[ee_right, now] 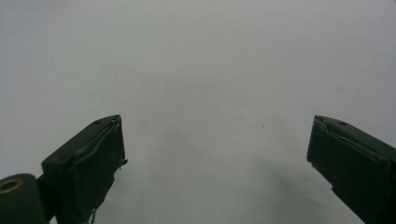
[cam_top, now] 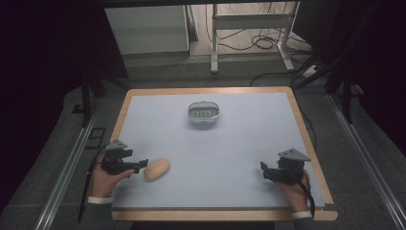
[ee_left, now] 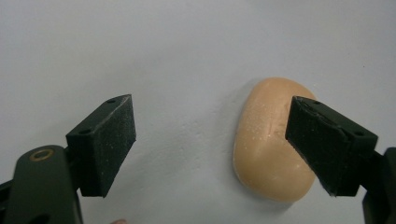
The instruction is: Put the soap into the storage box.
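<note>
Soap bar lies flat on the desk, lower left of the high view, just beside the left gripper. That gripper's jaws stand wide apart, one overlapping the soap's edge, apparently lining up a grasp. Right gripper waits open, empty, at lower right. Soap dish sits upper centre, presumably the destination.

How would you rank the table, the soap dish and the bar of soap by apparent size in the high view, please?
1. Table, by far the largest.
2. Soap dish.
3. Bar of soap, slightly smaller, though it lies nearer the camera, so these two are close.
</note>
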Available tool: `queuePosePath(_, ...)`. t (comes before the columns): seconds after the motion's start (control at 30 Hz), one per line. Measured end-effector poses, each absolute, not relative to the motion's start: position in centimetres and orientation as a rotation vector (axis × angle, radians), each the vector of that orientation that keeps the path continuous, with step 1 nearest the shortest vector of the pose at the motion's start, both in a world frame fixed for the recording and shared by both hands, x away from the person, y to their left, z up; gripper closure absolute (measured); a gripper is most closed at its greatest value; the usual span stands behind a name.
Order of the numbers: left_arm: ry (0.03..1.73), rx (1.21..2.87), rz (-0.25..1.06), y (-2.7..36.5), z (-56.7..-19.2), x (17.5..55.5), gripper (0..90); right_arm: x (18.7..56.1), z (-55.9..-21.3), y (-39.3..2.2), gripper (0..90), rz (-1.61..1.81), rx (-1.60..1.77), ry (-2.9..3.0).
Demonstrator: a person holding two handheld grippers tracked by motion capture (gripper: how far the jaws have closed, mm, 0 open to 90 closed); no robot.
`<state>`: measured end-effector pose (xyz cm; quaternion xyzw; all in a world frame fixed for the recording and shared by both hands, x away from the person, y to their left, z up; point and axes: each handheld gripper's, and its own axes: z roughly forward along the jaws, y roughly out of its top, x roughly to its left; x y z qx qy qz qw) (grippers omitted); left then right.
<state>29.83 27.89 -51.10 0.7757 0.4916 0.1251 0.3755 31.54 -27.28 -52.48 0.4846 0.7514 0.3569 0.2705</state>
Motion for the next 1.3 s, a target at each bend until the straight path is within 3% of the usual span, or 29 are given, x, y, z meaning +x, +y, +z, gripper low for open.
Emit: queuePosePath(1.3, 1.275, 1.967, 0.344, 29.0, -50.5, 29.3, 16.2, 31.6, -52.8, -28.1, 6.6, 0.961, 1.376, 1.973)
